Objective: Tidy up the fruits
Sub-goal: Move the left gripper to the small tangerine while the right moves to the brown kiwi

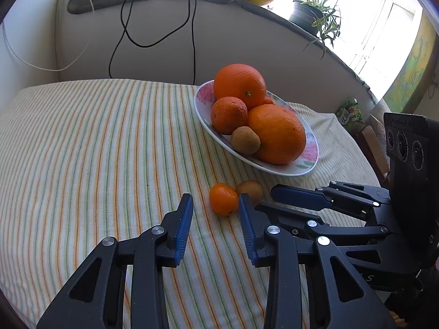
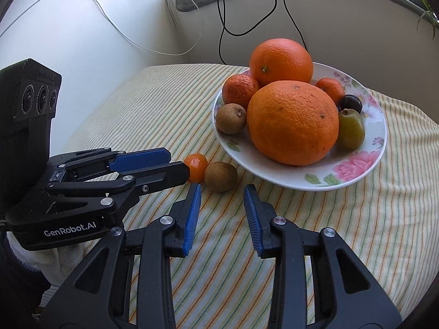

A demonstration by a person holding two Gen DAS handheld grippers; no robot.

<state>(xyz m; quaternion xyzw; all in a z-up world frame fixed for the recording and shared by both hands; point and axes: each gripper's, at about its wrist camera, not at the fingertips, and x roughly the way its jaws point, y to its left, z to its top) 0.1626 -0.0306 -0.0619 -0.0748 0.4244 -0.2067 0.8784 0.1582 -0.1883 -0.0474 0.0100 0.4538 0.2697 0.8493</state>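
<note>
1. The left claw [image 1: 215, 205] hangs low over the striped cloth [image 1: 96, 137] on the tabletop, its blue pads narrowly apart with nothing between them.
2. The right claw [image 2: 222, 194] is in the same state: a narrow gap, no grip on anything, tips just above the cloth.
3. A small mandarin [image 1: 223, 198] and a brown kiwi [image 1: 249, 190] lie touching each other on the cloth, just beyond the tips of both claws and just short of the plate's near rim.
4. In the right wrist view the left claw's tip seems to touch the mandarin [image 2: 195, 166], though the angle leaves that uncertain.
5. The flowered plate [image 2: 354, 172] sits toward the tabletop's far right corner, holding two large oranges [image 2: 292, 122], two mandarins, two kiwis [image 2: 230, 119] and a dark plum [image 2: 350, 102].
6. The upper orange [image 2: 281, 60] rests on the fruit beneath it.
7. Black cables [image 1: 153, 27] hang down the wall behind the tabletop's far edge.
</note>
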